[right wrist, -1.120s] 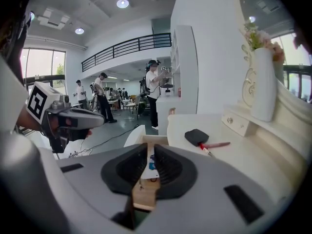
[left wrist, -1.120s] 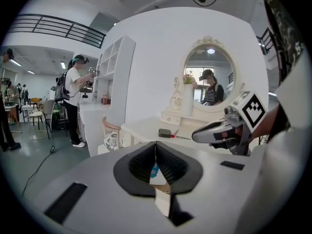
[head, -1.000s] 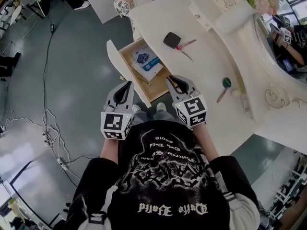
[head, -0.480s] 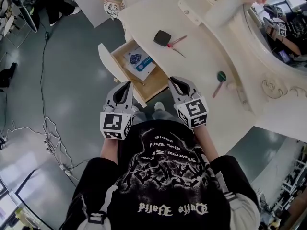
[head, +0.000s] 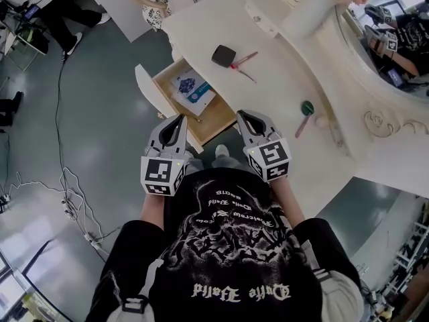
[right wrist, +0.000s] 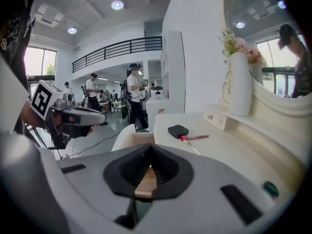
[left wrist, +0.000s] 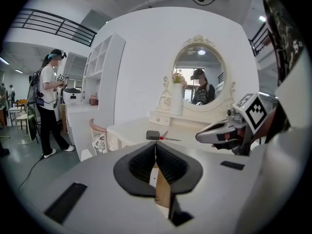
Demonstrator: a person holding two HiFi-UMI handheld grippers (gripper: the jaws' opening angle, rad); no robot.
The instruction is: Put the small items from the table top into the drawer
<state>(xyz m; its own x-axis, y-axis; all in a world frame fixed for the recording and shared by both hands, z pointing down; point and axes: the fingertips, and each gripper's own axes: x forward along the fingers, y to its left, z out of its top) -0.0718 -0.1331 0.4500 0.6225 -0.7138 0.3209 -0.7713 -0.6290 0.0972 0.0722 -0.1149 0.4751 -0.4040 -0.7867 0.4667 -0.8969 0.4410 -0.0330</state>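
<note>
Both grippers shut w/ nothing in them, just short of the open drawer.
L gripper [head: 179, 118] jaws are pressed together, nothing btwn. R gripper [head: 241, 115] jaws have just closed, tips meet, nothing btwn. Drawer [head: 213, 116] is pulled out right ahead of both, in the gap btwn them, w/ a blue-white pack [head: 193, 86] lying flat inside. Black box [head: 224, 55] sits on the table [head: 288, 159], further ahead of R gripper. Red pen [head: 244, 60] lies just beside the box; its long side runs away from the box, left to right across R gripper's view. Thin silver stick [head: 246, 75] starts near the box & points back toward R gripper. Green-top stick [head: 303, 117] lies off to R gripper's right, green end far, handle slanting back toward the person.
</note>
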